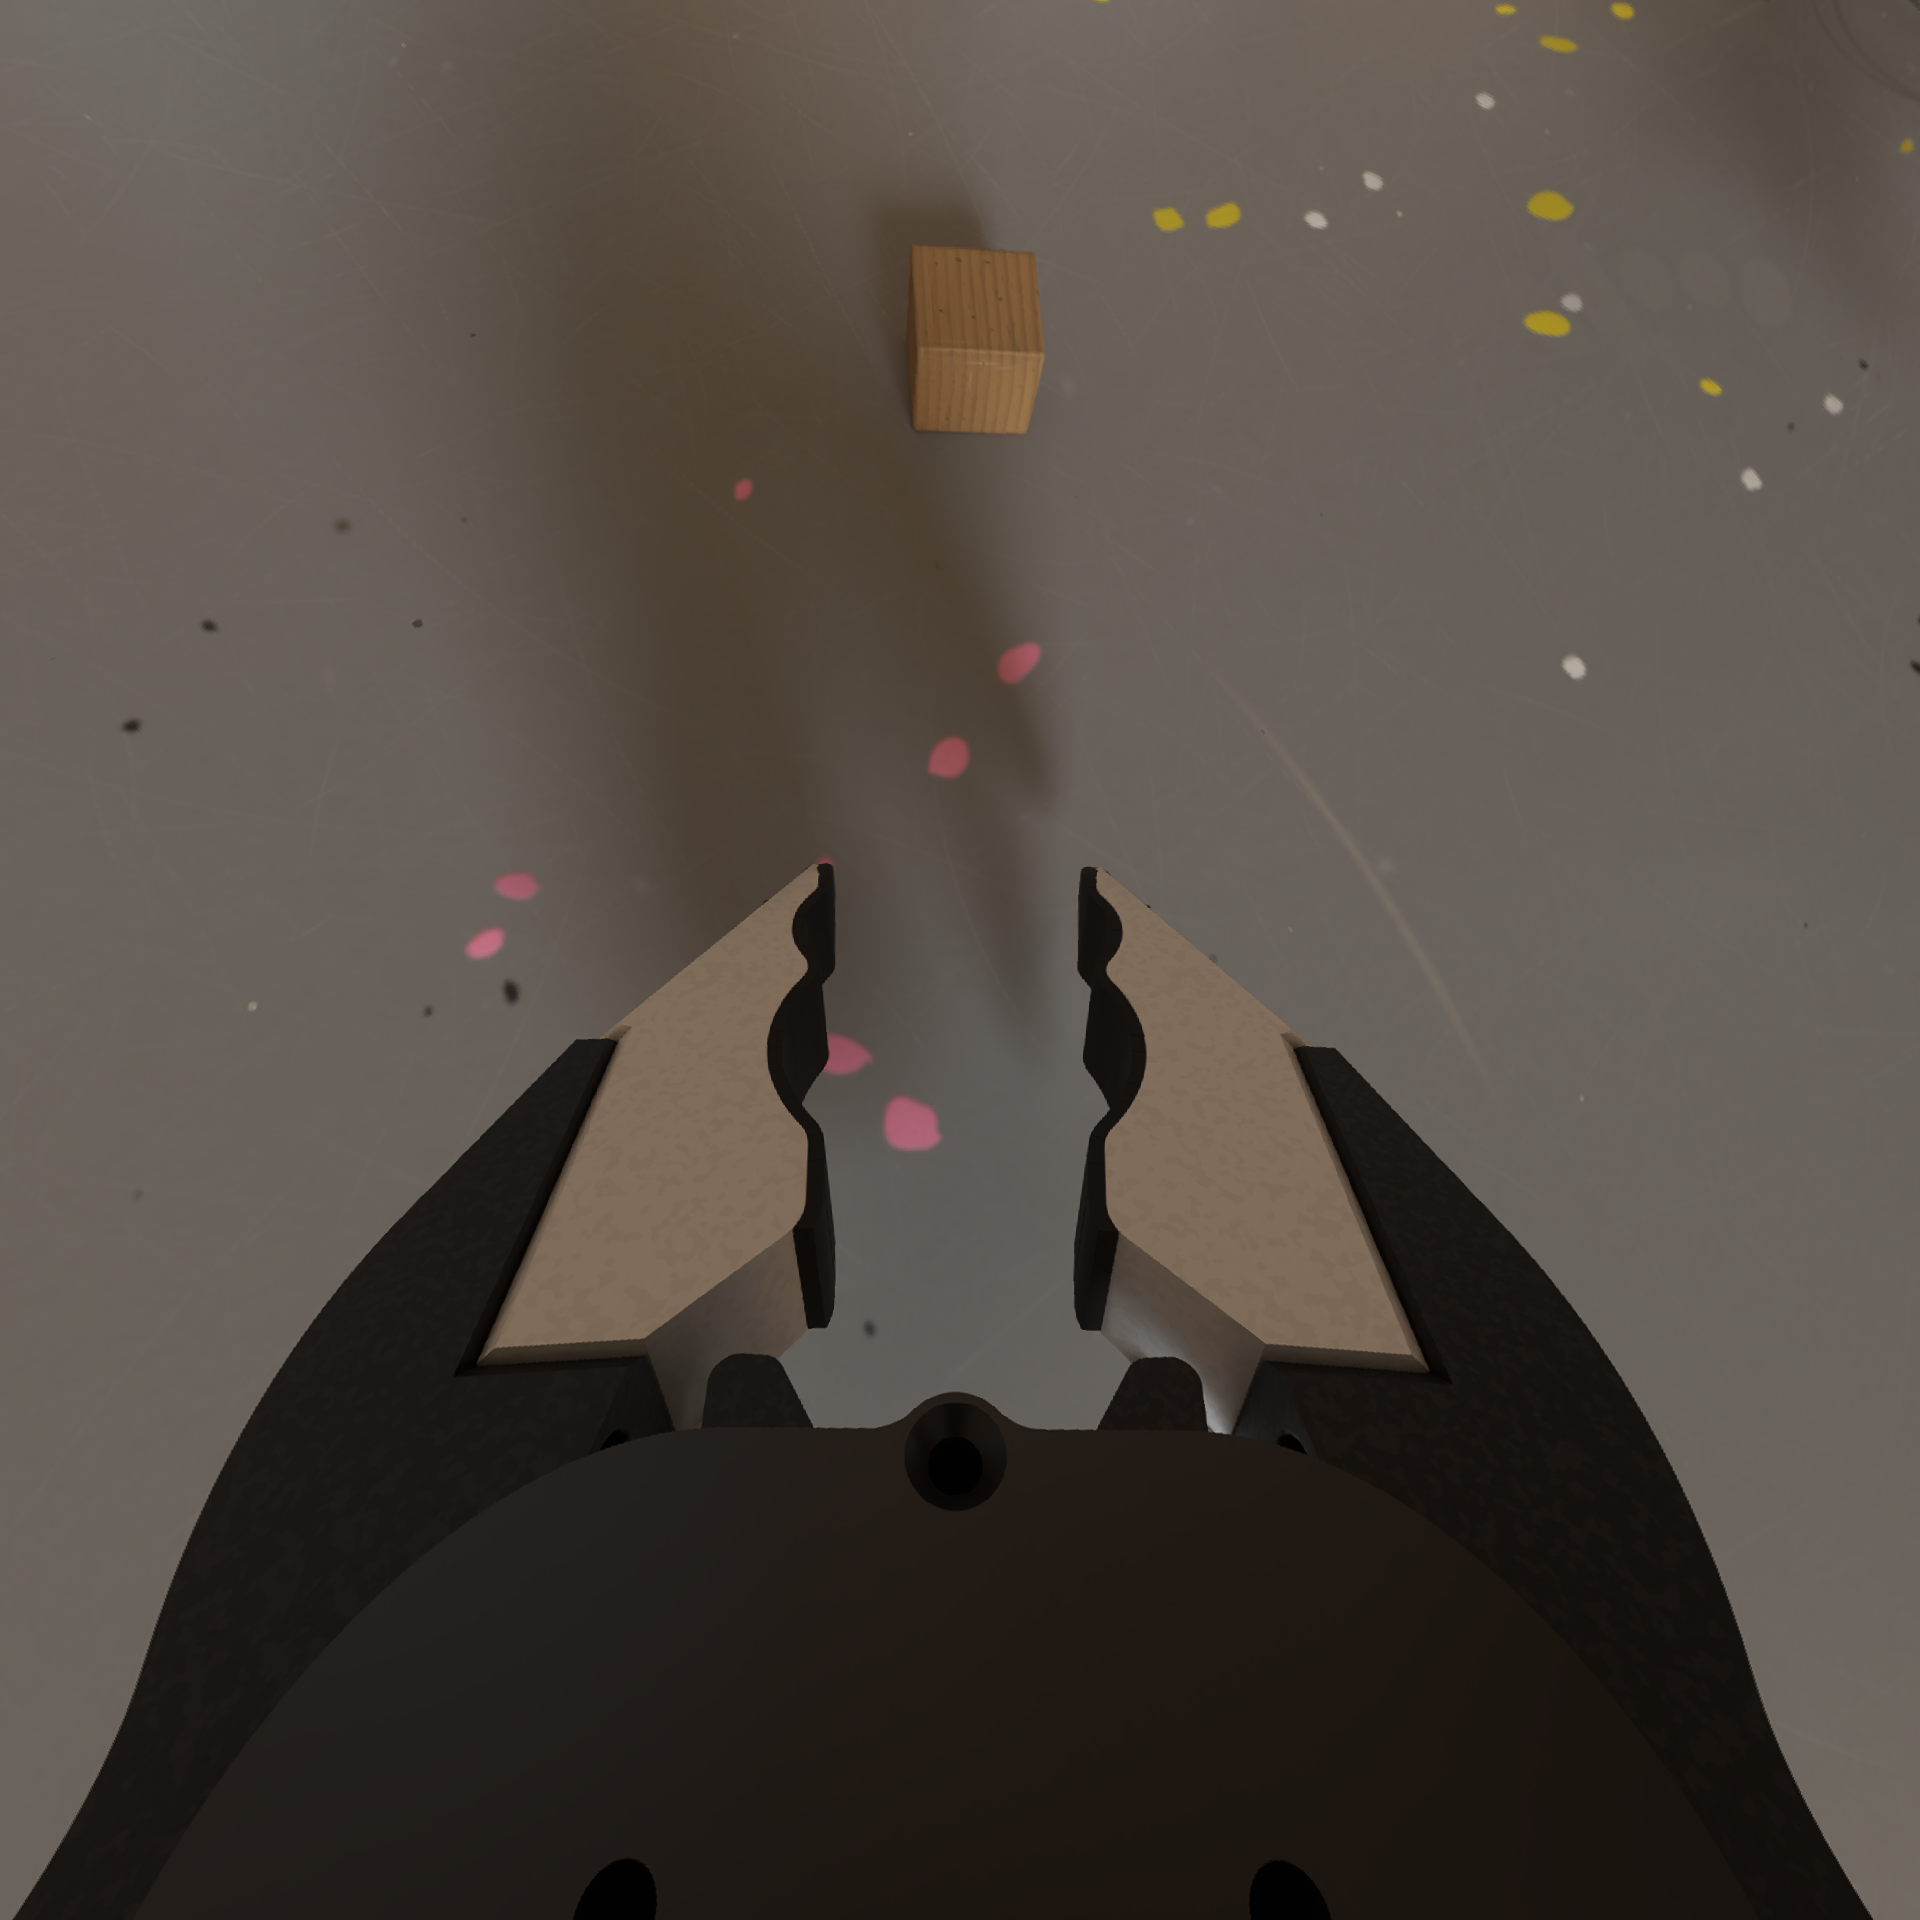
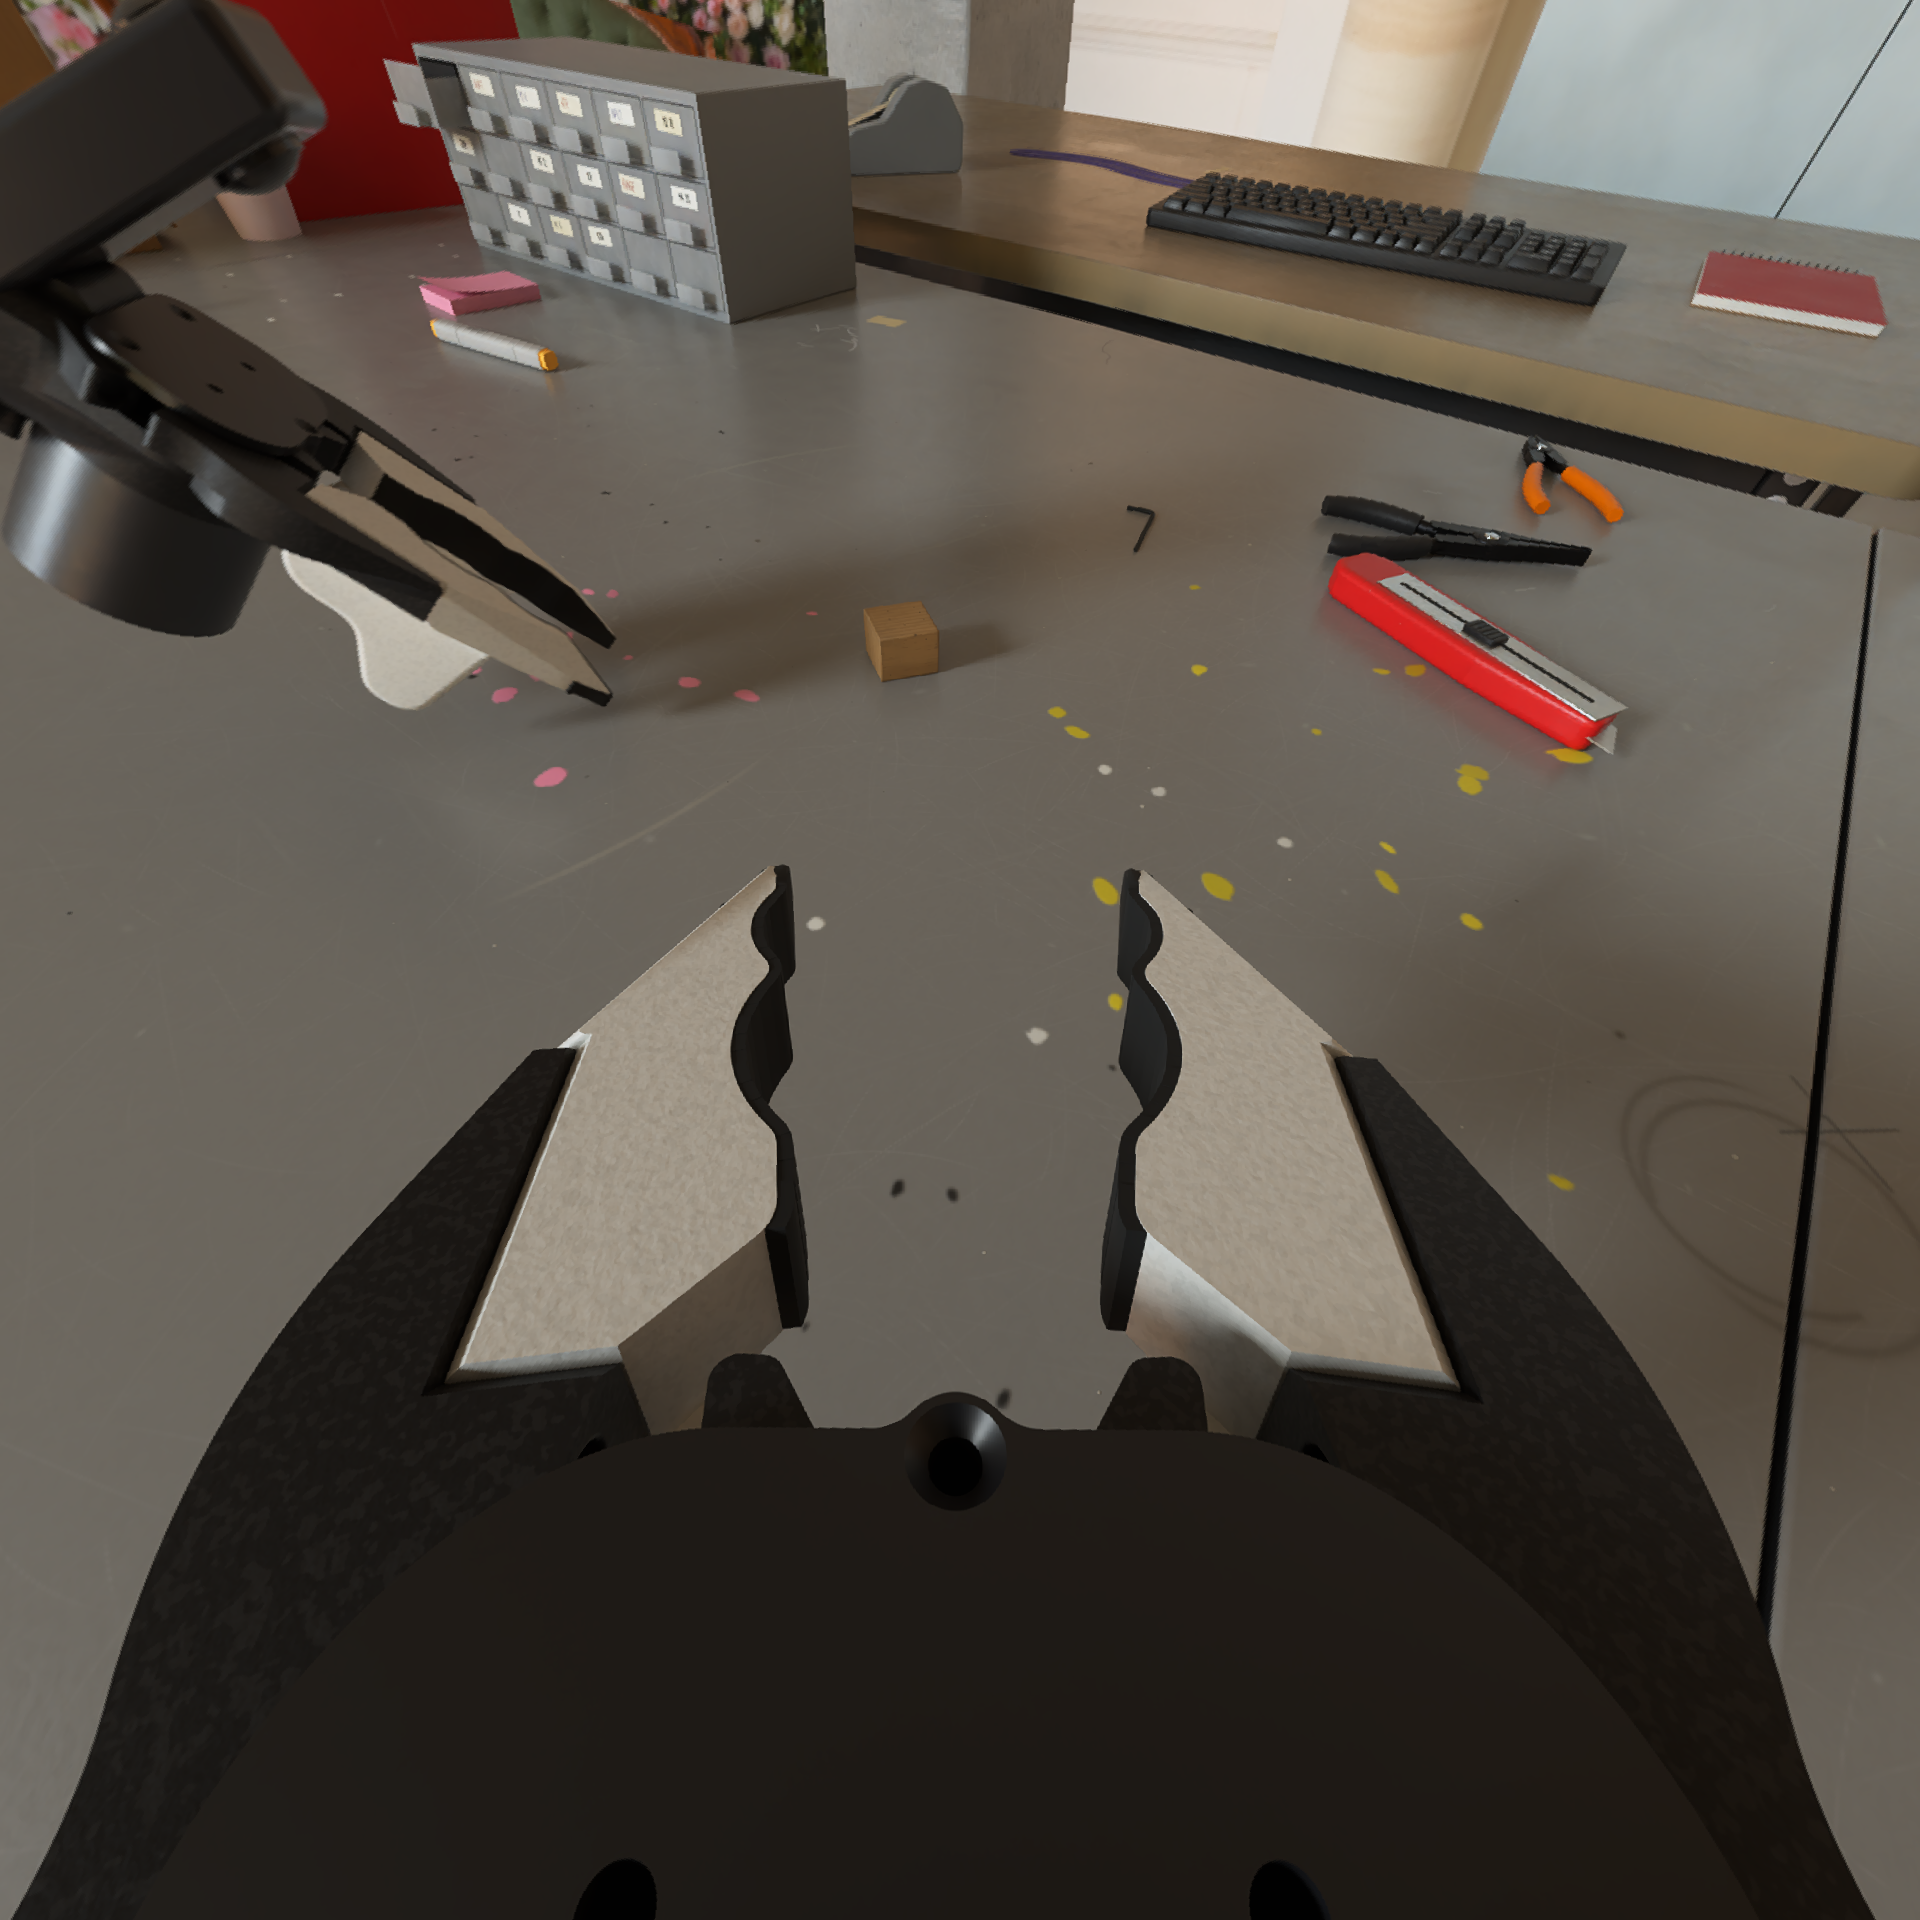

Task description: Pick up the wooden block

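A small wooden block point(image 1: 975, 341) stands on the grey paint-speckled table, straight ahead of my left gripper point(image 1: 954, 883) in the left wrist view. That gripper is open and empty, well short of the block and tilted down at the table. In the right wrist view the block point(image 2: 900, 641) sits mid-table, with the left gripper point(image 2: 592, 660) to its left, tips close above the surface. My right gripper point(image 2: 954, 883) is open and empty, nearer the front of the table, apart from the block.
Right of the block lie a red utility knife point(image 2: 1475, 649), black pliers point(image 2: 1449, 540), orange-handled cutters point(image 2: 1569, 483) and a hex key point(image 2: 1141, 527). At the back stand a grey drawer cabinet point(image 2: 644, 171), pink sticky notes point(image 2: 478, 291), a marker point(image 2: 494, 345), a keyboard point(image 2: 1382, 234) and a red notebook point(image 2: 1789, 293).
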